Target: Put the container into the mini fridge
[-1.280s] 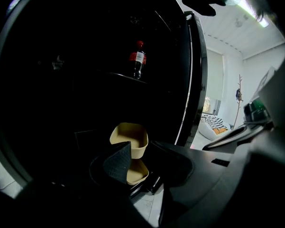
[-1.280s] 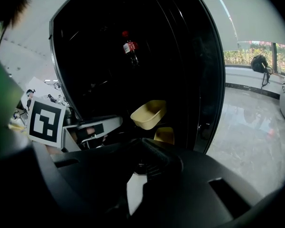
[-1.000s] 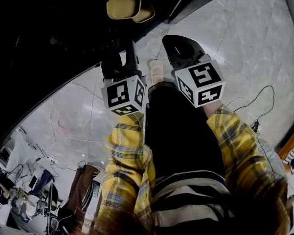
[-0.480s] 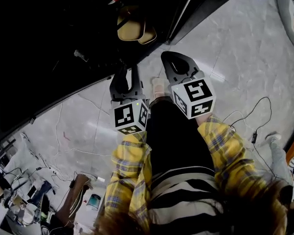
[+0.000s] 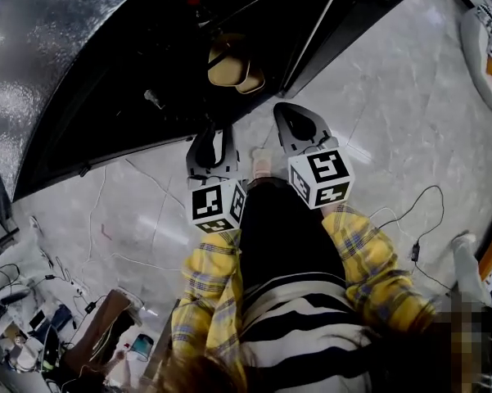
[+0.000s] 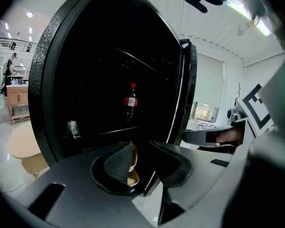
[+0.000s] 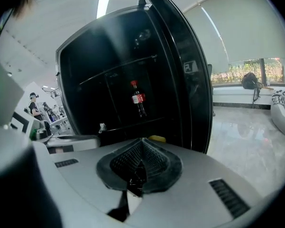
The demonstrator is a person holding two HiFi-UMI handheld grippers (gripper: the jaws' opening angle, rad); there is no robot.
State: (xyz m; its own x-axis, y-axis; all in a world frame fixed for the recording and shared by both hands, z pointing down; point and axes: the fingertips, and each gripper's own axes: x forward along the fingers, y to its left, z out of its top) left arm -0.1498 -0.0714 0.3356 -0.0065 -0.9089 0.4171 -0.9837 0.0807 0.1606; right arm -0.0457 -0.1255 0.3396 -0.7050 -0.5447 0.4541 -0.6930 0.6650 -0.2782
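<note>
Head view, left to right. Floor (image 5: pixel 131 211): pale marble, with cluttered bags and wires in the lower left corner.

Mini fridge (image 5: pixel 82 64): stands open, its textured top towards the camera and the inside dark.

Left gripper (image 5: pixel 215 135): held just in front of the fridge's lower edge, over the floor. In the left gripper view its jaws are drawn in to a narrow slit and pinch nothing (the yellow seen through the slit is the container farther off, not something held).

Container (image 5: pixel 233 65): tan-yellow, inside the fridge on its lowest level, near the front edge and close to the door side. It is clear of both grippers.

Bottle (image 6: pixel 130 101): dark, with a red cap and red label, upright on a shelf higher up, towards the back.

Right gripper (image 5: pixel 293 119): beside the left one, near the foot of the door (image 5: pixel 315 35), which is swung open at the right of the opening. The ribbed pads are pressed flat together with nothing between them.

Black cable (image 5: pixel 409 219): lies looped on the floor at the right.
</note>
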